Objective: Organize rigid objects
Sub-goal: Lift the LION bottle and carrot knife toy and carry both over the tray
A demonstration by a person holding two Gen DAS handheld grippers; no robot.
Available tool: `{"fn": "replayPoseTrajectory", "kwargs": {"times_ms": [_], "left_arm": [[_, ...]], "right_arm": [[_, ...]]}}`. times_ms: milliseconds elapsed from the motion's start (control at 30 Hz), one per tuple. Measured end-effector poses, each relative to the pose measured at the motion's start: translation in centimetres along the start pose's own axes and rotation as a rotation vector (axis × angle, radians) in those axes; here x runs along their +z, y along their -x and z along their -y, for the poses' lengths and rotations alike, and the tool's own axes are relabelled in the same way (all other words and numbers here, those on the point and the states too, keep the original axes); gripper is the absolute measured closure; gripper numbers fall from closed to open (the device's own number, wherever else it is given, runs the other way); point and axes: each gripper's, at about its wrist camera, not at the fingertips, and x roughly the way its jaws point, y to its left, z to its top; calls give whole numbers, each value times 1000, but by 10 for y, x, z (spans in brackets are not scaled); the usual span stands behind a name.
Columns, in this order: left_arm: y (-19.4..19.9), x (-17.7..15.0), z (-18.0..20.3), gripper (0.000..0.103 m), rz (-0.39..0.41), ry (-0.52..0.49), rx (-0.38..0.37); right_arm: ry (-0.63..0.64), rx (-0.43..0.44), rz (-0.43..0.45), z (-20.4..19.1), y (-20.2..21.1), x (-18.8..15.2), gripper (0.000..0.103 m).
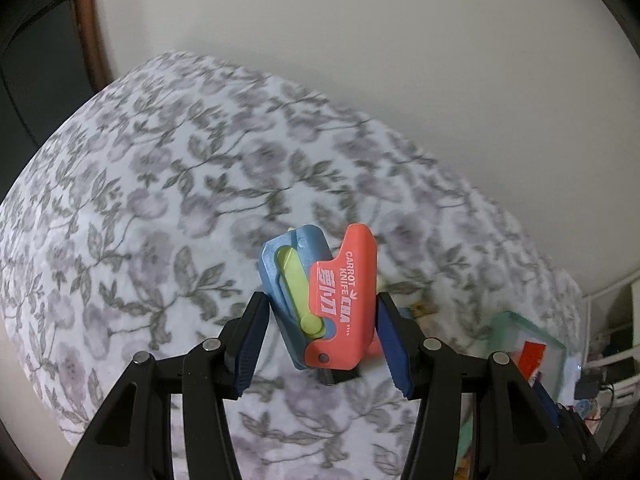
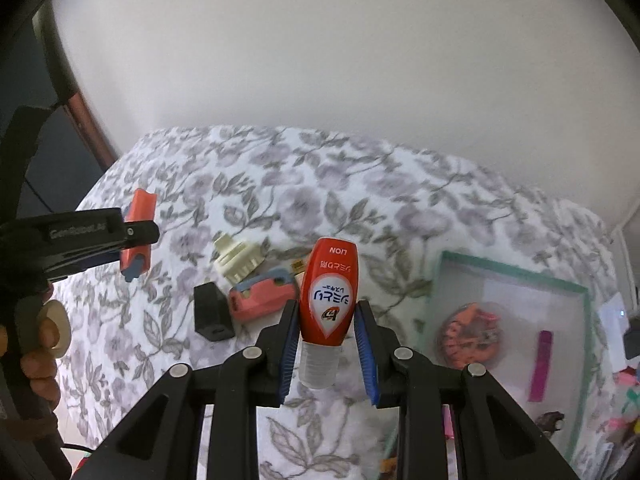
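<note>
Orange carrot knife toy [image 1: 336,300] sits clamped in the left tool [image 1: 320,304]; the right tool [image 2: 326,312] grips a red bottle [image 2: 329,292].

Both wrist views are evenly and softly lit, with the pale wall [image 1: 400,60] bright but not blown out and only faint shadows on the floral cloth [image 1: 140,200]. The cloth's pattern is smeared with motion blur, most strongly in the left wrist view, while the black gripper fingers [image 2: 276,344] at the bottom stay sharp. Fisheye distortion bends the cloth's edges, and dark vignetting fills the corners.
</note>
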Motion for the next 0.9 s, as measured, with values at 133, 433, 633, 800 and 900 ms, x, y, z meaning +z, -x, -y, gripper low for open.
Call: {"fn": "replayPoseTrajectory", "kwargs": {"times_ms": [133,433,633,800,900], "left_arm": [[8,-7,23,47,21,-29,-58],[12,-30,84,47,39,-146,-117],[7,-55,131,47,22,-252,-121],[1,-79,168,47,1,-354,-135],[-3,-99,193,47,-1,-436,-125]], "right_arm": [[-32,-23,18,19,9,2,74],[-179,-92,73,93,39,-3,74],[-278,-170,80,146,57,-16,74],[-351,-199,81,180,65,-33,74],[-390,-218,78,195,70,-40,74]]}}
